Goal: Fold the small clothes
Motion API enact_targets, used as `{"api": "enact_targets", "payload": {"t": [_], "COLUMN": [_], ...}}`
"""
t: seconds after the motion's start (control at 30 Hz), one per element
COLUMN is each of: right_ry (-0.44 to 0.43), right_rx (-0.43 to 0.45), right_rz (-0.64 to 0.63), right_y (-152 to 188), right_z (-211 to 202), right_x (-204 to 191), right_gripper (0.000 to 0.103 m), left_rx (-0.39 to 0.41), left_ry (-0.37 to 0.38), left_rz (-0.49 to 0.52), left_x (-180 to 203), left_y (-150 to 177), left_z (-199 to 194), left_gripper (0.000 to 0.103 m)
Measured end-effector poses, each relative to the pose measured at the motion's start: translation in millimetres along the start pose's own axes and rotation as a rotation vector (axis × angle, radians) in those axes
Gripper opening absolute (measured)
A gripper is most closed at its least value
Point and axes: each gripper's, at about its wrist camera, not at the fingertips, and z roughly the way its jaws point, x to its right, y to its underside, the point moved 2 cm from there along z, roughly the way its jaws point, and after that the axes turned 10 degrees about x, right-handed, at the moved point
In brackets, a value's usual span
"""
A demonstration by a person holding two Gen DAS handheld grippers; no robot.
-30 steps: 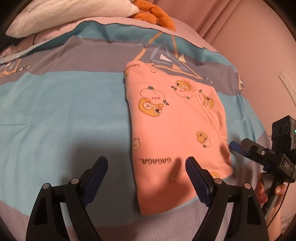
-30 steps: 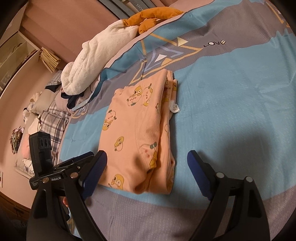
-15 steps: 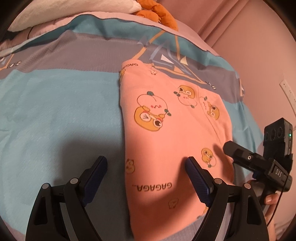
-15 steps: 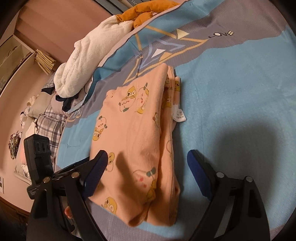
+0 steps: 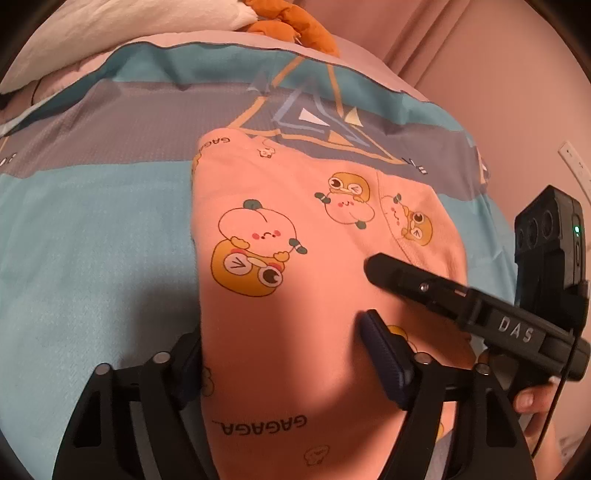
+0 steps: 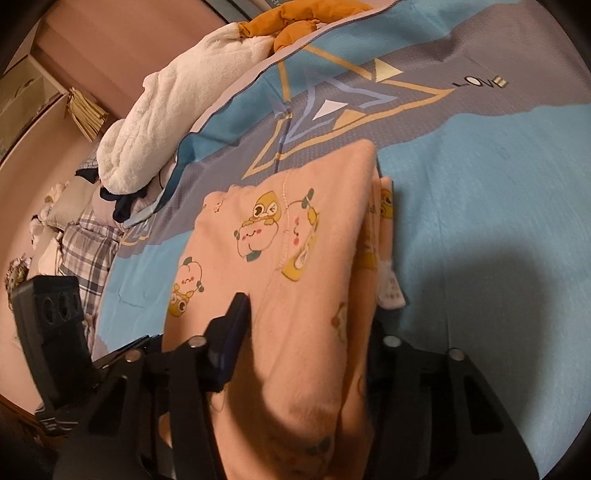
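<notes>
Left wrist view: my left gripper (image 5: pixel 284 369) stands wide, one finger under the near left edge of the folded pink garment (image 5: pixel 295 280), the other pressed on top. My right gripper (image 6: pixel 306 347) also stands wide, straddling the garment's near right end, one finger hidden beneath the cloth. The garment lies on the blue-grey bedspread (image 5: pixel 92 229), with a white blanket (image 6: pixel 177 110) at the far left.

A bed (image 5: pixel 92 236) with a blue and gray cover holds folded pink clothes (image 5: pixel 295 258), a fluffy white blanket (image 6: pixel 177 122), and maybe an orange toy (image 6: pixel 295 22).
</notes>
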Motion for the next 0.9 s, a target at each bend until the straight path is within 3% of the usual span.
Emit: {"api": "enact_targets", "payload": {"t": [0.27, 0.33, 0.43, 0.9], "right_ry": [0.010, 0.019, 0.004, -0.052], "right_rx": [0.018, 0.027, 0.052, 0.135], "right_rz": [-0.062, -0.077, -0.078, -0.061], "right_y": [3.3, 4.6, 5.2, 23.1], "right_z": [0.9, -0.5, -6.6, -62.7], "right_x": [-7.7, -13.3, -19.6, -40.8], "right_gripper": [0.031, 0.029, 0.027, 0.026], "left_rx": [0.020, 0.027, 0.041, 0.083], "left_ry": [-0.027, -0.039, -0.051, -0.015], "left_rz": [0.005, 0.012, 0.029, 0.069], "left_x": [1.1, 3.7, 8.0, 35.8], "left_y": [-2.6, -2.7, -3.0, 9.9], "left_z": [-4.7, -7.2, -12.4, -50.6], "left_gripper": [0.047, 0.037, 0.030, 0.025]}}
